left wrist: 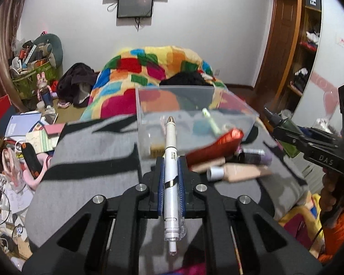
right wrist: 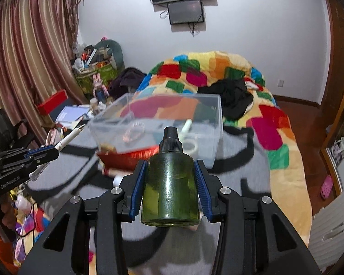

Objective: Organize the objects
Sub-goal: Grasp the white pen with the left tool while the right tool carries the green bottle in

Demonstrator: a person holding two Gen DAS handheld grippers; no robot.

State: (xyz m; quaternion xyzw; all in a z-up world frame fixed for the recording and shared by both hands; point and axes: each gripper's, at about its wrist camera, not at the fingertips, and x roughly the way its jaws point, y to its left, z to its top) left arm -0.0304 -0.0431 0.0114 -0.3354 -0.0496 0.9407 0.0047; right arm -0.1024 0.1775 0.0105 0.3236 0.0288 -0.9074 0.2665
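Observation:
My left gripper (left wrist: 170,160) is shut on a white pen (left wrist: 170,160) whose tip points at a clear plastic box (left wrist: 195,96) on the grey blanket. My right gripper (right wrist: 170,167) is shut on a dark green spray bottle (right wrist: 170,190) with a black cap, held above the blanket in front of the same clear box (right wrist: 213,123). The box holds a pale green pen (left wrist: 209,120) and other small items. A red foil packet (left wrist: 215,146), a beige tube (left wrist: 238,171) and a dark small bottle (left wrist: 254,155) lie beside the box. The right gripper shows at the right edge of the left wrist view (left wrist: 284,135). The left gripper shows at the left of the right wrist view (right wrist: 50,153).
A grey and black blanket (left wrist: 91,155) covers the bed. A colourful patchwork quilt (right wrist: 217,68) with dark clothes lies behind the box. Cluttered papers, boxes and toys (left wrist: 29,133) fill the floor at left. Wooden shelves (left wrist: 305,45) stand at right.

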